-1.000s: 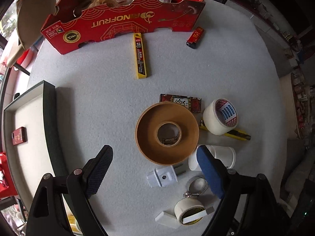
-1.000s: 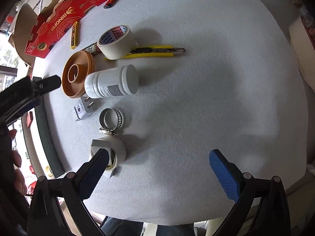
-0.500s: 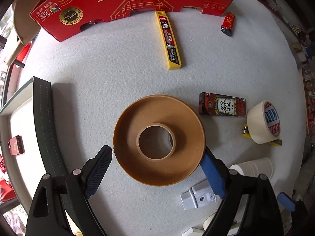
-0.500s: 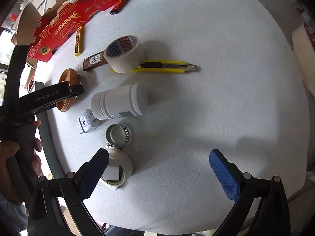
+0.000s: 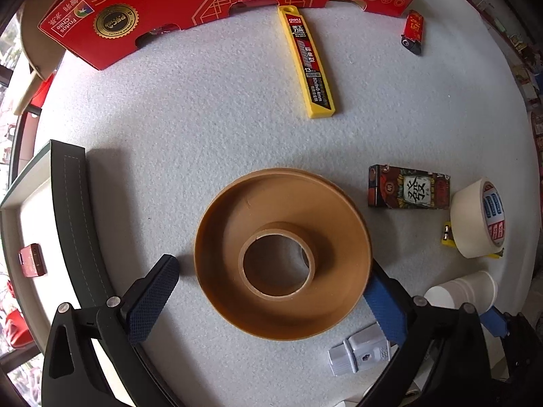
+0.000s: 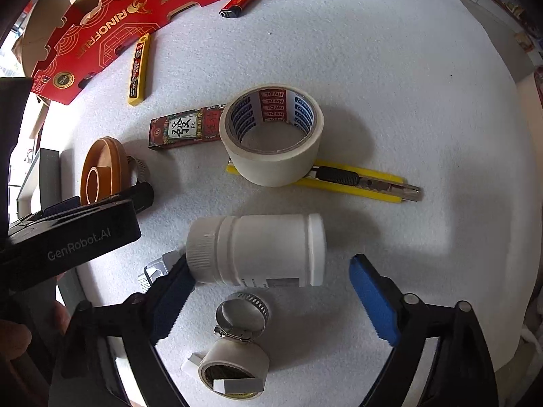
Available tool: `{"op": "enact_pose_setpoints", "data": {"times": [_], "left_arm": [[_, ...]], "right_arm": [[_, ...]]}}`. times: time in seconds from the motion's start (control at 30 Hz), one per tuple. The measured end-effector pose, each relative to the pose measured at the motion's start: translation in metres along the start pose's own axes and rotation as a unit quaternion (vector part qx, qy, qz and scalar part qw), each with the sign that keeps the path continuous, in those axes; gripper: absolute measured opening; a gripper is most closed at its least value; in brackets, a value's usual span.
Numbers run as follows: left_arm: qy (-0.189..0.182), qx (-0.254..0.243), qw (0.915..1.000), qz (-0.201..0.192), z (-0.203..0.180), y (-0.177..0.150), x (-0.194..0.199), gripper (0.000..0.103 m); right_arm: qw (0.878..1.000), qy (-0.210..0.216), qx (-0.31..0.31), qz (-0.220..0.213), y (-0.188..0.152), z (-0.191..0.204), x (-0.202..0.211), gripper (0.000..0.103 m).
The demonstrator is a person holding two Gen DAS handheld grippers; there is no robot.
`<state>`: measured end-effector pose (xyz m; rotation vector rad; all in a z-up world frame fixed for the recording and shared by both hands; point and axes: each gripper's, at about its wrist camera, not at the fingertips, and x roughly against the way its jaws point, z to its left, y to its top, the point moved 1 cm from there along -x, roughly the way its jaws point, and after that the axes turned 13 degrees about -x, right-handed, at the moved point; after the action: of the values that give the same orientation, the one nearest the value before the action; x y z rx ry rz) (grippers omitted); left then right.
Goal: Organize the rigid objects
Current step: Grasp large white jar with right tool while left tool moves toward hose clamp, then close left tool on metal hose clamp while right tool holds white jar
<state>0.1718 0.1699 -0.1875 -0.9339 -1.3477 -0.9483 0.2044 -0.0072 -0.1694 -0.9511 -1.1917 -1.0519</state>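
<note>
Left tongs (image 5: 268,300) spread wide, pointing down, straddling brown spool (image 5: 281,252); jaws just been opening, spool between them. Left pad clear of the rim with bench (image 5: 203,118) showing in the gap; right pad at the rim's edge, contact unclear. Spool lying flat on white bench, hub opening up.

Right tongs (image 6: 269,300) half spread, jaws just been closing, white bottle (image 6: 258,249) partly between them. Bottle on its side, cap toward the left pad; left pad at or against the cap, right pad well clear. No pinch.

Around the bottle: hose clamp (image 6: 241,315) just below it, small tape roll (image 6: 234,369) touching the clamp's lower side, grey plug (image 6: 156,269) mostly hidden behind left pad. Cream tape roll (image 6: 271,135) sitting on yellow knife (image 6: 359,181), patterned box (image 6: 185,129) touching the roll's left side.

Far side: yellow blade case (image 5: 309,62) and red lighter (image 5: 414,32) near red carton (image 5: 220,6). Dark-rimmed tray (image 5: 71,224) at bench's left edge, small red item (image 5: 32,259) inside.
</note>
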Motion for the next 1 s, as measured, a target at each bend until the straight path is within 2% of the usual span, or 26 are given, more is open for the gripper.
{"op": "enact_pose_setpoints", "data": {"times": [0.03,0.07,0.13,0.3,0.4,0.47,0.5,0.53,0.6,0.67,0.77,0.9,1.0], "left_arm": [[-0.003,0.004,1.0000,0.001,0.002,0.001,0.002,0.101],[-0.004,0.007,0.9999,-0.007,0.003,0.002,0.003,0.094],[-0.003,0.005,0.9997,-0.022,0.005,0.000,0.010,0.086],[0.000,-0.004,0.9984,-0.057,0.005,-0.014,0.031,0.086],[-0.010,-0.001,0.9976,-0.068,0.007,-0.021,0.041,0.083],[-0.011,-0.008,0.9980,-0.062,0.008,-0.025,0.043,0.023],[-0.018,-0.007,0.9983,-0.055,0.008,-0.026,0.042,0.021],[-0.010,-0.004,0.9985,-0.054,0.008,-0.028,0.041,0.022],[0.013,0.000,0.9987,-0.048,0.007,-0.030,0.037,0.039],[0.039,0.015,0.9977,-0.053,0.012,-0.030,0.037,0.084],[0.030,0.026,0.9948,-0.094,0.018,-0.022,0.049,0.086],[0.019,0.001,0.9952,-0.096,0.011,-0.003,0.056,0.086],[0.015,-0.029,0.9956,-0.088,-0.011,0.006,0.049,0.086]], "right_arm": [[1.000,-0.002,-0.003,-0.001,0.000,-0.002,0.001,0.074],[1.000,-0.003,-0.003,-0.004,-0.001,-0.008,0.004,0.074],[1.000,-0.005,0.002,-0.010,-0.004,-0.015,0.010,0.074],[1.000,0.000,0.007,-0.019,-0.006,-0.023,0.023,0.074],[1.000,0.008,0.014,-0.022,-0.013,-0.028,0.032,0.074],[0.999,0.010,0.018,-0.026,-0.019,-0.032,0.041,0.074],[0.999,0.012,0.021,-0.026,-0.022,-0.035,0.045,0.074],[0.999,0.012,0.025,-0.025,-0.026,-0.038,0.047,0.074],[0.999,0.007,0.035,-0.023,-0.034,-0.042,0.054,0.074],[0.999,0.008,0.039,-0.017,-0.037,-0.047,0.054,0.074],[0.999,0.010,0.033,-0.015,-0.039,-0.058,0.054,0.074],[1.000,0.014,0.019,-0.007,-0.036,-0.064,0.047,0.074],[1.000,0.014,0.015,-0.001,-0.038,-0.068,0.043,0.074]]}}
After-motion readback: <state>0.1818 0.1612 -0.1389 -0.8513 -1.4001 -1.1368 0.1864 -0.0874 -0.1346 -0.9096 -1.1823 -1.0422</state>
